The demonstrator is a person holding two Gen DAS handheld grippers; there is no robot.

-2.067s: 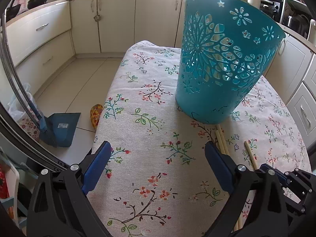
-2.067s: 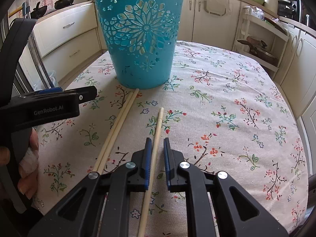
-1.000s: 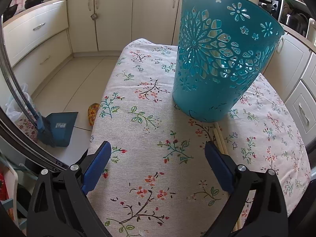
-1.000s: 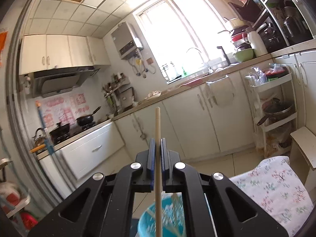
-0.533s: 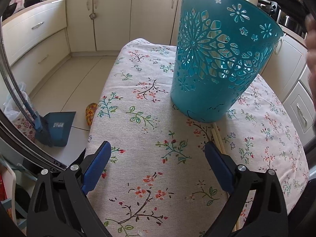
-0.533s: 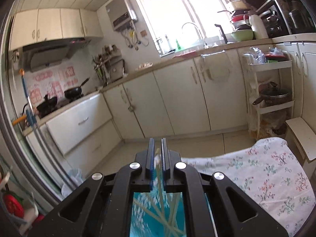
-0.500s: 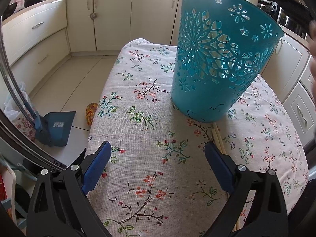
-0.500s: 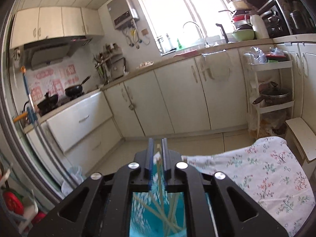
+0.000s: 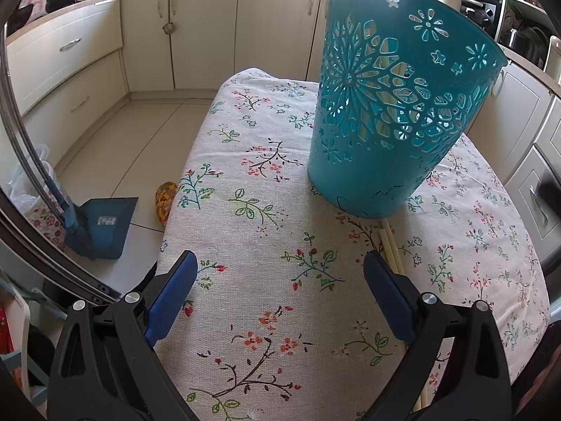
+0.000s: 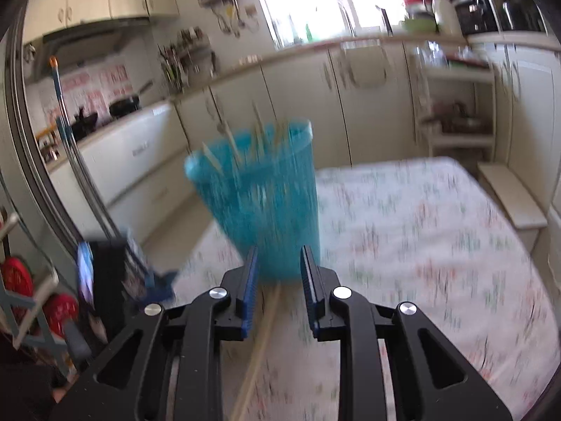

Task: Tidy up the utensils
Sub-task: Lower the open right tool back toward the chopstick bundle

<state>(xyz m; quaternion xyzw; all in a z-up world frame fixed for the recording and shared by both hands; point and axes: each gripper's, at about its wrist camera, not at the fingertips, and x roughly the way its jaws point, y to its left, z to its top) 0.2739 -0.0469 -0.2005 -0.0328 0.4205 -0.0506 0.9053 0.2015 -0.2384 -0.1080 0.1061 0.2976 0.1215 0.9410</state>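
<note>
A teal cut-out basket (image 9: 396,115) stands on the floral tablecloth (image 9: 266,238); in the blurred right wrist view the basket (image 10: 266,196) holds several wooden chopsticks (image 10: 228,140) poking above its rim. Two more chopsticks (image 9: 391,245) lie on the cloth in front of the basket, beside my left gripper's right finger. My left gripper (image 9: 280,284) is open and empty, low over the cloth. My right gripper (image 10: 278,280) has its jaws opening, nothing pressed between them; the lying chopsticks (image 10: 263,336) show below it on the cloth.
A blue dustpan (image 9: 101,224) and a patterned slipper (image 9: 164,200) lie on the floor left of the table. Kitchen cabinets (image 9: 207,31) ring the room. A shelf rack (image 10: 459,105) stands at the far right.
My right gripper let its chopstick go into the basket, its jaws parted, and it dropped and tipped down toward the table. The left gripper has stayed put.
</note>
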